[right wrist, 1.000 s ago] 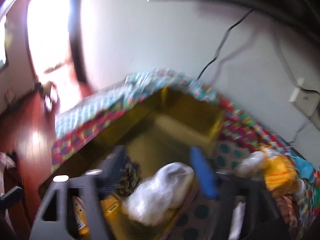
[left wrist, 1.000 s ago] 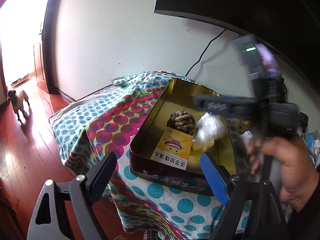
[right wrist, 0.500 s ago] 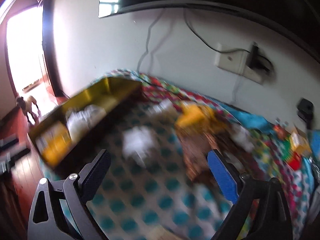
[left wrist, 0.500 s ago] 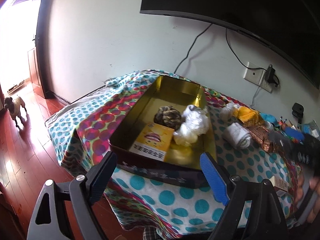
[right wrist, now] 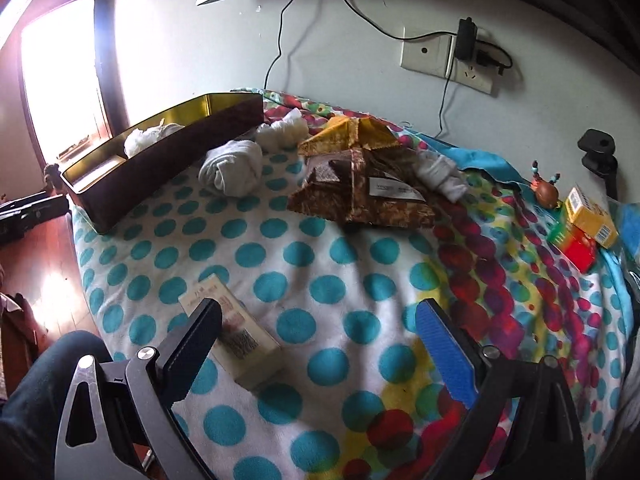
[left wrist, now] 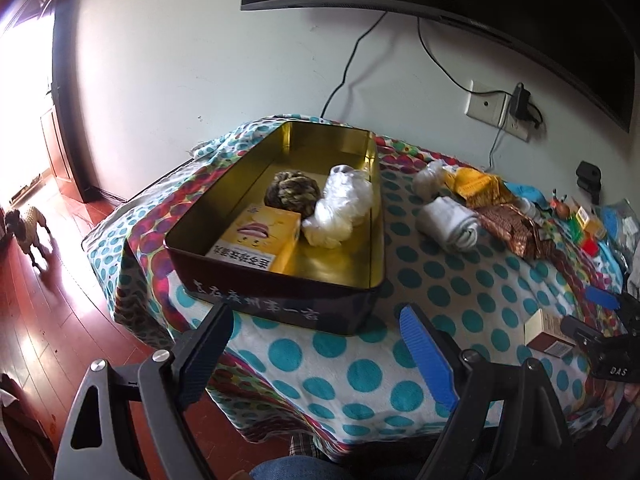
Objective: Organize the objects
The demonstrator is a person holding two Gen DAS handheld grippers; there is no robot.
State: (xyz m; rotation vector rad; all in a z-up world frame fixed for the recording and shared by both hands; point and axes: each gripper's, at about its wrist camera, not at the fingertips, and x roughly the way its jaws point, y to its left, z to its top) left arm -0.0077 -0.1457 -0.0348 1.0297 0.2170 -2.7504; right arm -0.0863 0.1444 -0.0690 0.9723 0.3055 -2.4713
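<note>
A dark tin (left wrist: 280, 300) with a gold inside stands on the spotted cloth, holding a yellow box (left wrist: 260, 240), a rope ball (left wrist: 292, 196) and a white plastic bag (left wrist: 344, 212). My left gripper (left wrist: 316, 340) hangs open and empty in front of the tin's near wall. My right gripper (right wrist: 320, 320) is open over the cloth further right, with a small beige box (right wrist: 232, 336) lying just beside its left finger. A rolled white sock (right wrist: 232, 168), brown packets (right wrist: 360, 192) and a yellow packet (right wrist: 352, 136) lie beyond it, beside the tin (right wrist: 160, 152).
Small yellow and red boxes (right wrist: 588, 220) and a little toy figure (right wrist: 546, 192) sit at the far right. A wall socket with cables (right wrist: 444, 60) and a dark screen are behind the table. A small dog (left wrist: 28, 228) stands on the wooden floor at left. A person's leg (right wrist: 48, 380) is near the table edge.
My right gripper left the tin, where it hovered over the plastic bag, and swung right to the cloth near the beige box. The left gripper stayed open before the tin.
</note>
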